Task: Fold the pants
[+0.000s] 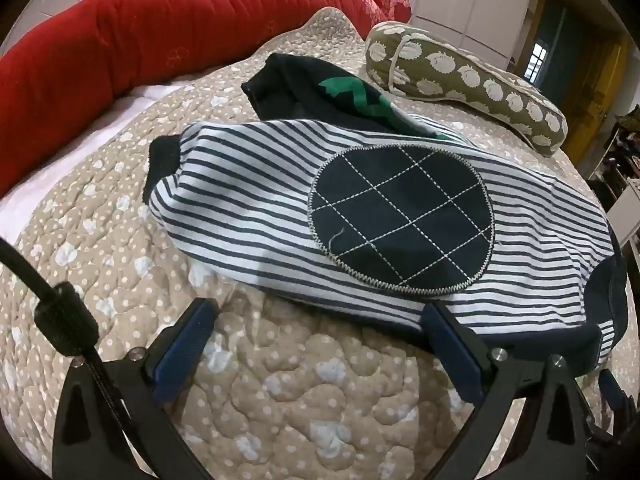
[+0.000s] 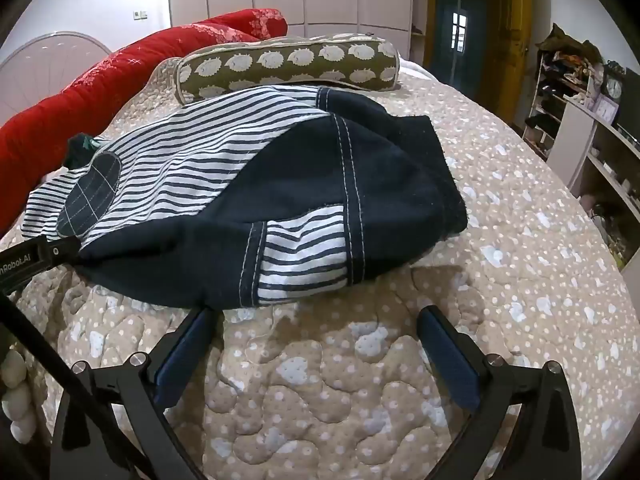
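The pants (image 1: 260, 200) are striped navy and white with a round navy knee patch (image 1: 400, 220). They lie folded lengthwise on the beige quilt. In the right wrist view I see their navy waist end (image 2: 320, 184) with a striped pocket. My left gripper (image 1: 320, 312) is open, low over the quilt at the near edge of the leg; its right finger touches the fabric edge. My right gripper (image 2: 316, 316) is open at the near edge of the waist end; its left finger is at the hem. Neither holds anything.
A dark garment with green print (image 1: 320, 92) lies behind the pants. An olive sheep-print bolster (image 1: 472, 80) (image 2: 288, 64) lies beyond. A red blanket roll (image 1: 120, 40) runs along the far left. Shelves (image 2: 580, 120) stand to the right of the bed.
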